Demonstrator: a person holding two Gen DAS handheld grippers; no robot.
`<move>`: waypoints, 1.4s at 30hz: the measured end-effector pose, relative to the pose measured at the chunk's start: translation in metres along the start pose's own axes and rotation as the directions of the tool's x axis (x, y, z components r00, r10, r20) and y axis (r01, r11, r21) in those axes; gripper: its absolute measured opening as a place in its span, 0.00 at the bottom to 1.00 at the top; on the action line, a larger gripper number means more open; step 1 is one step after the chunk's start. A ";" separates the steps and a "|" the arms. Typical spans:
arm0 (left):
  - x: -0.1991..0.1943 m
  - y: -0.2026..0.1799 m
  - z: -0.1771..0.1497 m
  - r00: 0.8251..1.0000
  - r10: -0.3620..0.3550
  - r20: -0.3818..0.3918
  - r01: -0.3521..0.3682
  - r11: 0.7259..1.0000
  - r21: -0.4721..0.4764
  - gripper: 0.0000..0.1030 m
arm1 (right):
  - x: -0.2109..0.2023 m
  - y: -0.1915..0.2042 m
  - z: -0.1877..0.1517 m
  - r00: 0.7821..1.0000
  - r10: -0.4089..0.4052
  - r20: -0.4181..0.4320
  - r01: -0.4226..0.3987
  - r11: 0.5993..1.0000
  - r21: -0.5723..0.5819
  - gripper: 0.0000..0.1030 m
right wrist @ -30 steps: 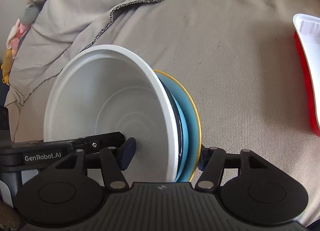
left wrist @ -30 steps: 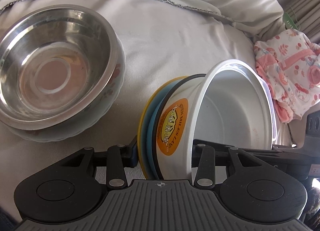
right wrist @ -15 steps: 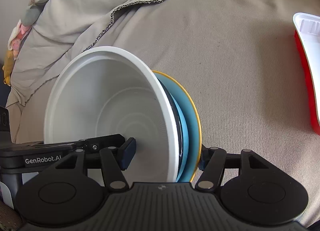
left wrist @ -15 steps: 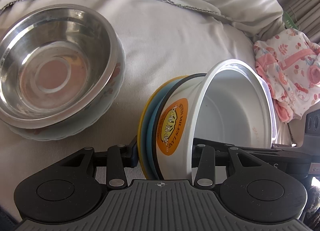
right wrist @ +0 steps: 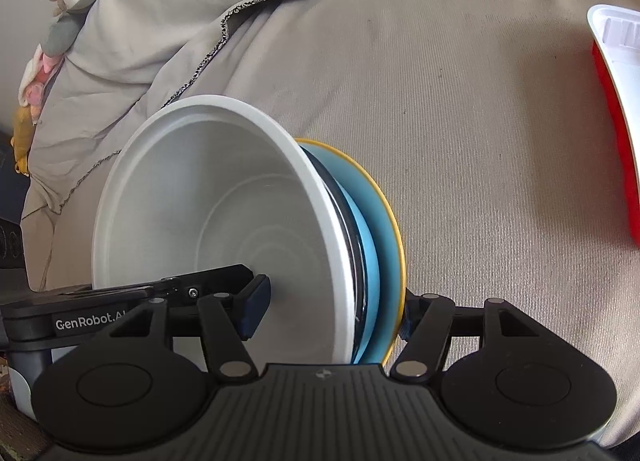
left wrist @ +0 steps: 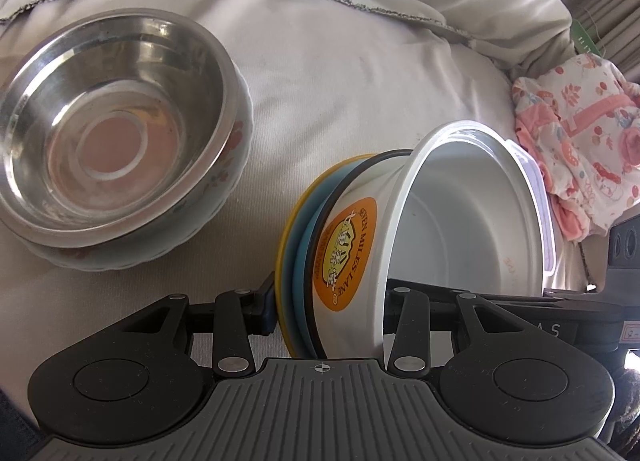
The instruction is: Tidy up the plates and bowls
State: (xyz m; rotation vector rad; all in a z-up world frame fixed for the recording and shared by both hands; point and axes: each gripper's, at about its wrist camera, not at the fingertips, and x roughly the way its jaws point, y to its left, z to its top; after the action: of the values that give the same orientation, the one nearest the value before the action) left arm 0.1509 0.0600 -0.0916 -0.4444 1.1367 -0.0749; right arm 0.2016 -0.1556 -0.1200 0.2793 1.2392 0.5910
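Note:
A nested stack is held on its side: a white bowl with an orange label [left wrist: 400, 253], a black-rimmed bowl, a blue plate [left wrist: 298, 261] and a yellow-rimmed plate. My left gripper [left wrist: 332, 305] is shut on the stack, one finger behind the plates, one inside the white bowl. My right gripper [right wrist: 332, 309] is shut on the same stack [right wrist: 224, 229] from the opposite side. A steel bowl [left wrist: 108, 117] sits nested in a floral bowl at the left on the bedding.
Grey bedding [right wrist: 480, 141] lies under everything. A red and white container [right wrist: 616, 109] is at the right edge. Pink floral clothing [left wrist: 580, 141] lies at the right. A soft toy [right wrist: 68, 1] and blue band are at the far left.
The held stack has shifted slightly; the steel bowl sits a little higher in the left view. Both grips are unchanged.

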 end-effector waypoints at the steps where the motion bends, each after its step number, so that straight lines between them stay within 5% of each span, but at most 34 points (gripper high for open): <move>1: 0.000 0.000 -0.001 1.000 0.000 -0.002 0.000 1.000 0.001 0.43 | 0.000 0.000 0.000 1.000 0.000 -0.001 0.000 1.000 -0.001 0.61; 22: 0.004 0.006 0.003 0.997 -0.066 -0.045 0.066 0.998 -0.007 0.45 | 0.003 0.002 -0.001 0.999 -0.034 0.014 0.034 0.999 -0.022 0.61; 31: 0.003 -0.003 0.000 0.999 -0.033 -0.035 0.034 0.999 0.032 0.47 | 0.002 0.002 -0.003 0.999 -0.039 0.027 0.040 0.999 -0.025 0.63; 42: -0.041 -0.010 0.022 0.993 -0.096 0.074 0.091 0.994 0.064 0.47 | -0.044 0.019 0.012 0.993 -0.015 0.121 0.021 0.998 -0.053 0.63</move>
State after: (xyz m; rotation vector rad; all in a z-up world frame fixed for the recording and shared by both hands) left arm 0.1546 0.0689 -0.0453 -0.4426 1.0354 -0.1724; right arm 0.1988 -0.1636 -0.0718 0.2541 1.1069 0.5833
